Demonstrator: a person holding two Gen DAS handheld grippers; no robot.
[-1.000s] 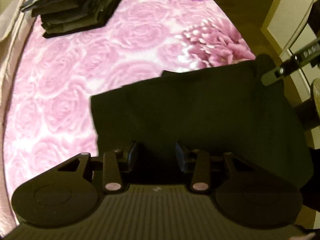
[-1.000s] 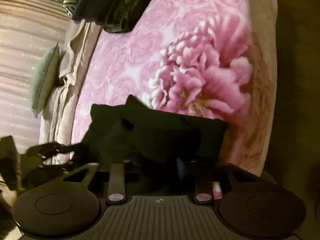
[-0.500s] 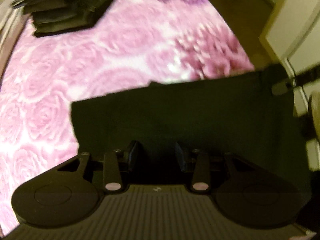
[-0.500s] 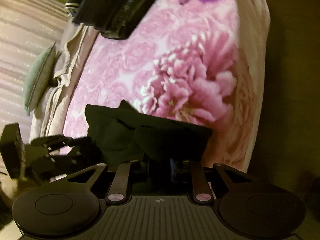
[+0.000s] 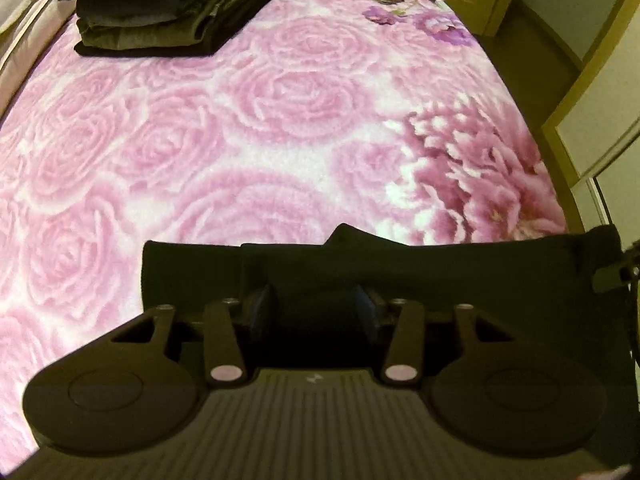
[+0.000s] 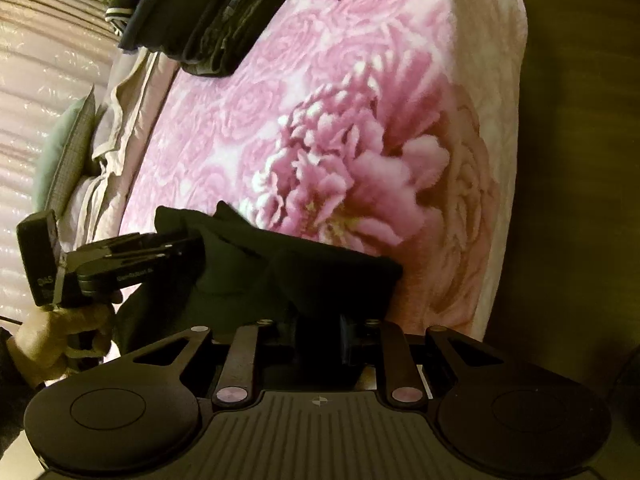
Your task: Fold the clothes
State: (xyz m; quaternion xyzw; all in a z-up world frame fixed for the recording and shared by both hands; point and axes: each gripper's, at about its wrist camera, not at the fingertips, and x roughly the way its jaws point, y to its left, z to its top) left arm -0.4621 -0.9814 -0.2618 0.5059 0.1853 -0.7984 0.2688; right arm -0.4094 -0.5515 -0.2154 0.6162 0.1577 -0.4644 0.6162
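Left wrist view is showing the left gripper (image 5: pixel 316 310) with its blue-padded fingers (image 5: pixel 264 308) spread apart, a fold of the black garment (image 5: pixel 460 280) lying between them; whether the pads are actually pressing the cloth I cannot tell. The garment — soft, matte, dark knit folded into a long band — is lying along the near edge of the bed (image 5: pixel 248 152), whose plush pink blanket is carrying an embossed rose pattern and one large printed chrysanthemum. A stack of folded clothes (image 5: pixel 160 12), dark and layered flat, is sitting at the far side of the bed, well apart from the garment. In the right wrist view the right gripper (image 6: pixel 320 340) is pinching a bunched corner of the garment (image 6: pixel 328 276), its fingers drawn close together around the cloth. To the left, a person's hand (image 6: pixel 64 328) is gripping the handle of the other gripper — its black fingers are reaching into the garment's far end. A grey-green cushion (image 6: pixel 60 160) is leaning beside the bed's edge.
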